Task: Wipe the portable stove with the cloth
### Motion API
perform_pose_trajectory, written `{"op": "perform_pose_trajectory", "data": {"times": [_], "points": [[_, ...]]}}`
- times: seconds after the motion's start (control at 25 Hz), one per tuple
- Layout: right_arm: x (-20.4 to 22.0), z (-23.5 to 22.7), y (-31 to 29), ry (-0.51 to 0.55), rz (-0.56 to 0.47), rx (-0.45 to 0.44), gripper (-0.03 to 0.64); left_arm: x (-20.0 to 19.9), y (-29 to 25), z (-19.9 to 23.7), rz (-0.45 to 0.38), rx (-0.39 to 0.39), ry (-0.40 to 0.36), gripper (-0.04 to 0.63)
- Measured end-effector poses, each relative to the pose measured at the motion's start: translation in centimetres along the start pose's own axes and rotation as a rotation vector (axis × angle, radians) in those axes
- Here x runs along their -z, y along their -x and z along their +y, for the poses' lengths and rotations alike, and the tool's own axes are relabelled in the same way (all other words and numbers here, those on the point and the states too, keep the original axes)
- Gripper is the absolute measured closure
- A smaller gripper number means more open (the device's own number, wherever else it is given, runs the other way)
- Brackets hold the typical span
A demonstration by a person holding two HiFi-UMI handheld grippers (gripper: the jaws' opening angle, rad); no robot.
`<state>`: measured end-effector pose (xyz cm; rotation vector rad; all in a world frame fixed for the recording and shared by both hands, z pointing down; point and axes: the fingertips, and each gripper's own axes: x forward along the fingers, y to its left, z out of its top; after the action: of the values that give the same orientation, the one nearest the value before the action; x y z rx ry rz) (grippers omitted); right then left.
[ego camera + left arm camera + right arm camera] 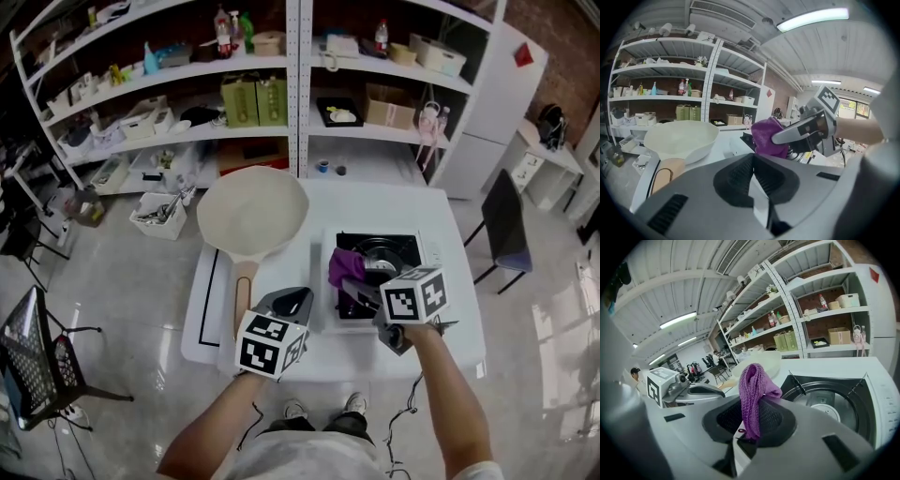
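Loosely bunched purple knitted cloth (752,387)

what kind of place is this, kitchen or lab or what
Probably a lab or stockroom workspace, not a home kitchen: white shelving packed with boxes and bottles, ceiling strip lights, and a portable stove on a white table.

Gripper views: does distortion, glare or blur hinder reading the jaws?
Left gripper view: fisheye bending, dark corners, ceiling lamp blown out, jaws sharp, closed. Right gripper view: same bending, cloth crisp between the jaws. Head view: glare on the floor at right.
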<state>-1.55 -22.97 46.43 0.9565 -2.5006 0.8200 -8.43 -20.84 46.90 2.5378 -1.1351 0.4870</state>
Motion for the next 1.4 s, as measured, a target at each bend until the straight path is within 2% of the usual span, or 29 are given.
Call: {"op": "perform_pose_trajectory", "data": {"times": [0.36,0.68,0.84,1.16,1.4], "points": [[-3.0,-0.7,4.3,0.052,-0.129,0.051,0.552,-2.0,-1.4,-0.9,-0.014,-0.018,-0.008,0.590],[-4.5,-2.9,11.4,0.115,-0.231,0.141,0.552,-3.7,-2.6,-2.4,-0.036,-0.069,-0.003,0.590],[-5.0,-4.4,15.0,0.112,-0.284,0.183,0.552,-4.9,-3.1,-3.4,-0.054,-0.093,-0.005,0.589],[-5.4,-7.3,20.1,0.139,-0.383,0.296,0.552,-7.0,-3.2,-4.0,-0.106,-0.174,0.018,0.589],[-4.2,-8.9,21.3,0.152,-0.401,0.348,0.554,-7.7,-2.7,-4.3,-0.118,-0.227,0.011,0.589]]}}
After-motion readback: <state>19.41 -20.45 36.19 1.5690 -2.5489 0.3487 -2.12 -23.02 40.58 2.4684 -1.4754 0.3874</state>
